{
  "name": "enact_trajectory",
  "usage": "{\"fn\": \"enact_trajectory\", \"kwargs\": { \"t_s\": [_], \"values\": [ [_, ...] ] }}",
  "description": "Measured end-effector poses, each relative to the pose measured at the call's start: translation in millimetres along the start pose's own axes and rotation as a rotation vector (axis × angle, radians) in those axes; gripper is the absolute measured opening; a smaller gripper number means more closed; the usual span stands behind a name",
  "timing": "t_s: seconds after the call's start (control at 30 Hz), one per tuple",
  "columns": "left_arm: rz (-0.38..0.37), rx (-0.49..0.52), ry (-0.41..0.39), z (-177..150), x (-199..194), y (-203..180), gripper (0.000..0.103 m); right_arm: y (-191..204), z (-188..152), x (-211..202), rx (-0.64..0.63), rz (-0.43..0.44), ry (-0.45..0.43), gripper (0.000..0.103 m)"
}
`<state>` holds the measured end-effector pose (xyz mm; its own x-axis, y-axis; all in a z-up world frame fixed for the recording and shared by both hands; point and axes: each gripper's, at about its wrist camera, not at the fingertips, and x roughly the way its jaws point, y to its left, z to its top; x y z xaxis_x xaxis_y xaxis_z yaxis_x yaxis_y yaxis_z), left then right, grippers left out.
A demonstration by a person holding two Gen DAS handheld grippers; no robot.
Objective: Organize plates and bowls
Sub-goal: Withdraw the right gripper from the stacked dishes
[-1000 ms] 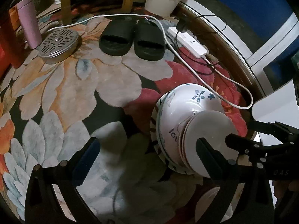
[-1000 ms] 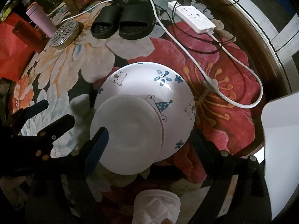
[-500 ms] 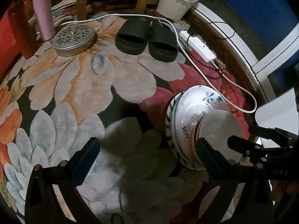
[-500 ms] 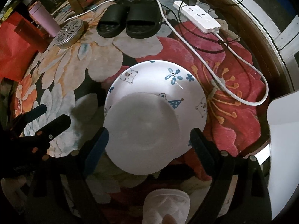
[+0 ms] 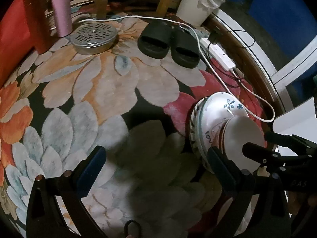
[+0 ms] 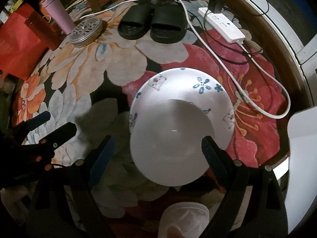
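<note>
Stacking looked to be the step in hand: a plain white round plate (image 6: 168,144) sat on top of a larger white ceramic plate with blue flowers and small bear prints (image 6: 200,85), the pile resting on the flowered rug (image 5: 103,91) near its right edge, close to the white cable (image 6: 263,107). The right gripper (image 6: 156,152) hung just over the plain plate, its fingers spread wide to either side of it and gripping nothing. The left gripper (image 5: 156,164) was likewise spread and empty above bare rug, its right finger (image 5: 221,170) close beside the pile. In the left wrist view more rims showed under the printed plate; their number could not be told. Judging by this, the next move called for drawing the right gripper clear without nudging the top plate, then seeking another dish; none showed loose in either view
</note>
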<state>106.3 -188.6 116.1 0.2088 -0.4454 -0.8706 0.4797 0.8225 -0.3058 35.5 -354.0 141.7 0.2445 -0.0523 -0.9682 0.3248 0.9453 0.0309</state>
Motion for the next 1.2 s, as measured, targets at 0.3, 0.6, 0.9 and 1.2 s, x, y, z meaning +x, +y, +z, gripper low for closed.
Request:
{"fn": "enact_trajectory", "kwargs": {
  "t_s": [0.3,0.6,0.9,1.2],
  "values": [
    [0.025,-0.041,-0.048,-10.3,-15.3,24.4,0.102,22.4,-1.3,2.5,-0.026,0.039,0.005,0.089],
    [0.079,-0.066,-0.084,-23.0,-32.5,46.8,0.102,52.3,-5.2,-0.5,-0.074,0.02,-0.015,0.09],
    [0.14,-0.11,-0.094,-36.3,-45.9,72.4,0.102,78.6,-8.1,5.3,-0.111,0.028,-0.008,0.09],
    [0.194,-0.134,-0.068,-51.2,-52.5,89.2,0.102,98.4,-12.0,5.8,-0.133,-0.006,-0.014,0.09]
  ]
}}
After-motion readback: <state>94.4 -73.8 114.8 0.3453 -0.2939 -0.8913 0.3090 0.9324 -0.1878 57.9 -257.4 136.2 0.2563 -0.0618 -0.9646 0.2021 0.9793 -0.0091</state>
